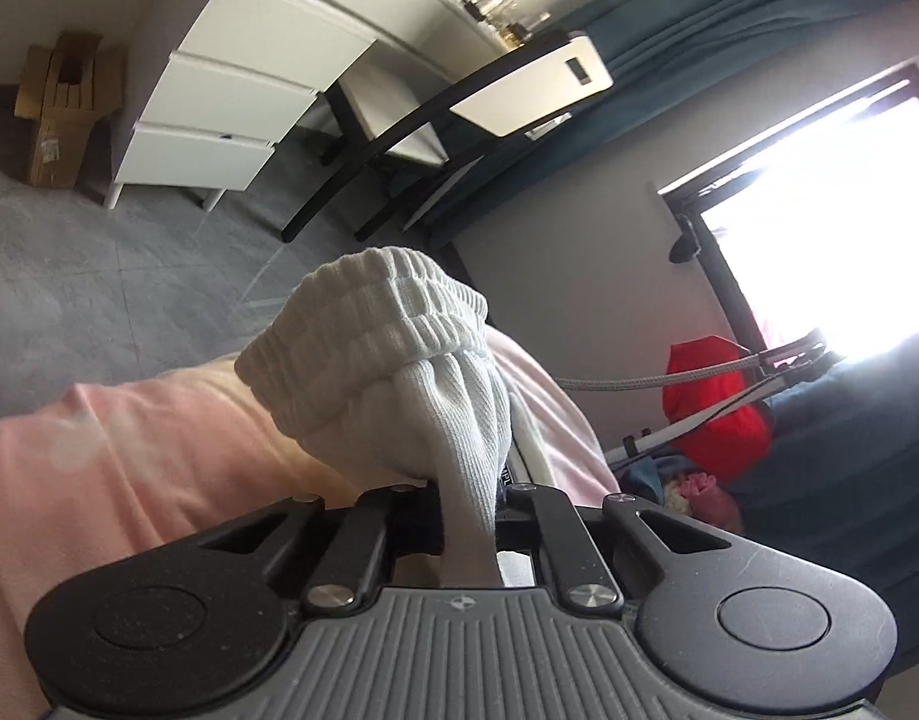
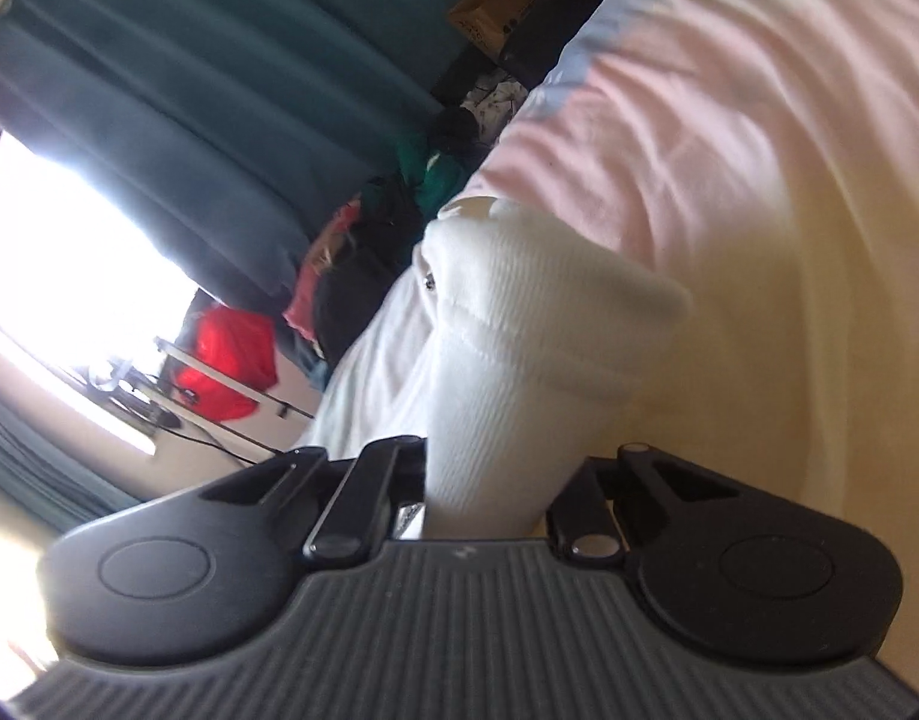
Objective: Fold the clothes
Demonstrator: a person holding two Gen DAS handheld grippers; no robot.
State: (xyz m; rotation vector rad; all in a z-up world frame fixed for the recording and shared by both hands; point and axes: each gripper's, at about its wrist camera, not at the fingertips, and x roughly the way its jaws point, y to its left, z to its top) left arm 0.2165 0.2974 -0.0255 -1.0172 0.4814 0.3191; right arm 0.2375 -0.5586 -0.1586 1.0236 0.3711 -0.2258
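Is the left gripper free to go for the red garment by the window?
Probably not: the left gripper is shut on the white ribbed garment. The red garment lies beyond the bed.

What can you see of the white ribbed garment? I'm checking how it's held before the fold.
The white ribbed garment is a knit, soft and bunched, with a gathered elastic band at its top edge. The left tool is shut on a bunched part of it below the band; in the right wrist view the right tool is likewise shut on white ribbed cloth. It stands above the pink bedding.
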